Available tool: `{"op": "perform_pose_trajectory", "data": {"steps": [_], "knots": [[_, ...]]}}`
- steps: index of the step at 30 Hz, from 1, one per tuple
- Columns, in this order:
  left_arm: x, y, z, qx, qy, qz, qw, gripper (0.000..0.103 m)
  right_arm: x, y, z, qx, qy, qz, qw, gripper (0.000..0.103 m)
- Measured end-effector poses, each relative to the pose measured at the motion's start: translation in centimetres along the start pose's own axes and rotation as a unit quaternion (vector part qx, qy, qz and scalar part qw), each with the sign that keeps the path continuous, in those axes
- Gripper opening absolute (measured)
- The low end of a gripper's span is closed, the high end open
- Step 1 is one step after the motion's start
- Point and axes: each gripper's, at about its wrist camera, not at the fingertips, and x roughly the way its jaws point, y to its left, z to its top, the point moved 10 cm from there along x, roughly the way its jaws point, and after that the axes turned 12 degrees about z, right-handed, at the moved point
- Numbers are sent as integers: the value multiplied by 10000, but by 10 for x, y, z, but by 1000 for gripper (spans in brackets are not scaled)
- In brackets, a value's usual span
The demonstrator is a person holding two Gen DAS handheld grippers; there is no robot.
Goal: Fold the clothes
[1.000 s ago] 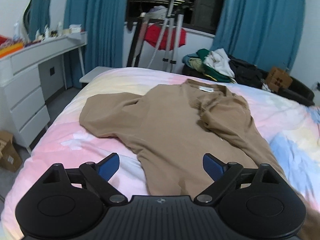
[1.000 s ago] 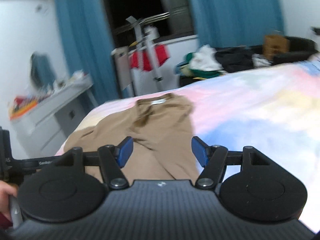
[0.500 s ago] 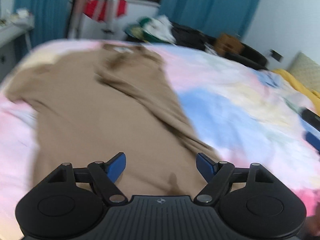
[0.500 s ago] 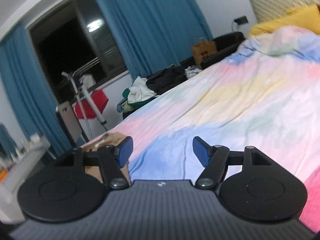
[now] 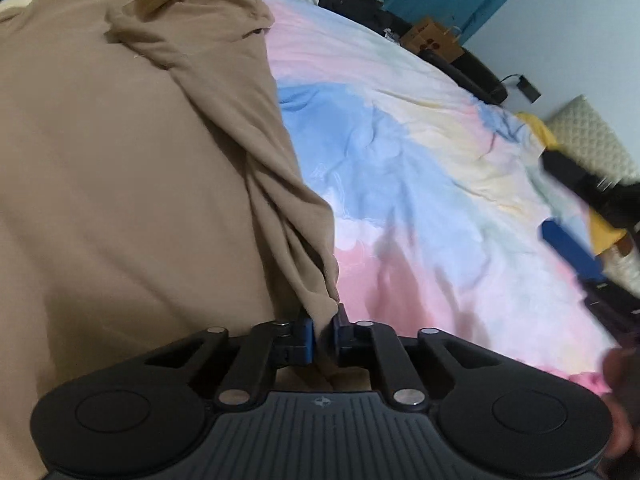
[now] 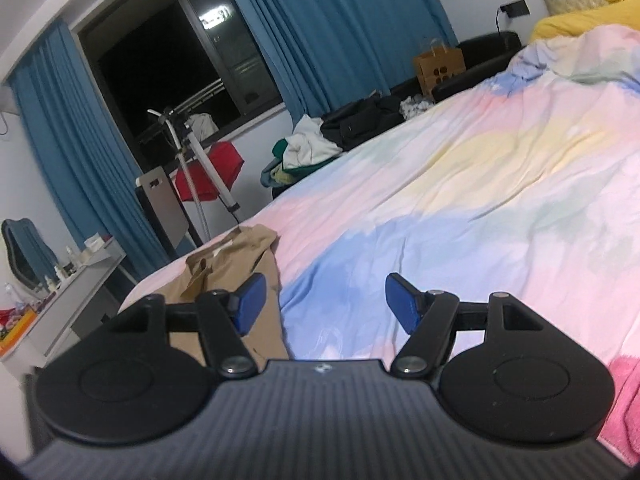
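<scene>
We have our left tongs (image 5: 322, 334) pinched together on a bunched corner of the tan shirt (image 5: 120, 200), the fabric gathered into a narrow fold between the two blue pads (image 5: 306, 338). The shirt lies spread across the left part of the bed (image 5: 420, 160), on the pastel duvet of pink, blue and yellow, with its collar end far from us and one long creased edge running from the collar down to the point we grip. That edge is rumpled into several ridges just above the tongs. At the right edge of the left wrist view, a blurred dark and blue shape shows over the duvet, which looks to be the other tool, though the blur keeps us from saying more. Our right tongs (image 6: 322, 304) stand wide apart and hold nothing; they hang above the duvet, with the left blue pad (image 6: 250, 306) in front of the shirt's near edge and the right one over blue and pink bedding. From the right wrist view the shirt (image 6: 240, 256) sits to the left, well short of the yellow pillow (image 6: 580, 16) at the head of the bed. Beyond the bed we see blue curtains (image 6: 340, 20), a dark window, a drying rack (image 6: 192, 152) with a red garment, a heap of clothes (image 6: 312, 148) and a brown paper bag (image 6: 438, 64).
</scene>
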Motion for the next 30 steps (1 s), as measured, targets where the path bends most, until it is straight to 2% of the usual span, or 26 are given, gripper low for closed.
{"op": "perform_pose_trajectory", "data": {"steps": [2, 4, 9, 10, 14, 16, 18, 21, 22, 24, 25, 26, 28, 30], "knots": [[-14, 13, 5, -69, 130, -217, 9997, 8, 3, 1, -4, 40, 121, 63, 9999, 69], [-24, 30, 13, -101, 231, -259, 9993, 9, 8, 5, -11, 69, 291, 141, 9995, 69], [-15, 82, 14, 9, 356, 269, 9990, 10, 28, 22, -35, -54, 1035, 407, 9938, 69], [-11, 91, 13, -68, 372, 300, 9988, 12, 33, 26, -43, -28, 1247, 553, 9906, 69], [-6, 106, 11, -507, 364, -11, 9980, 19, 45, 39, -77, 385, 2153, 1166, 9688, 69], [-10, 108, 12, -555, 298, -107, 9980, 22, 47, 45, -86, 389, 2416, 1268, 9613, 69], [-16, 108, 11, -611, 251, -181, 9977, 23, 49, 51, -95, 240, 2652, 1226, 9561, 69], [-27, 109, 10, -644, 139, -266, 9975, 26, 59, 54, -110, -108, 2998, 881, 9499, 69], [-32, 111, 12, -674, 87, -289, 9973, 26, 59, 60, -114, -274, 3066, 973, 9465, 68], [-41, 115, 15, -735, -16, -335, 9967, 28, 54, 75, -118, -730, 3112, 1117, 9409, 40], [-46, 117, 17, -766, -68, -358, 9964, 30, 46, 84, -118, -1166, 3049, 1100, 9388, 15], [-50, 119, 18, -796, -120, -380, 9960, 31, 39, 94, -118, -1605, 2977, 1077, 9349, 8], [-60, 123, 22, -857, -223, -426, 9952, 34, 18, 121, -128, -2475, 3034, 1324, 9106, 6], [-69, 127, 25, -917, -326, -472, 9941, 36, -9, 148, -148, -3476, 3203, 1500, 8684, 6]]}}
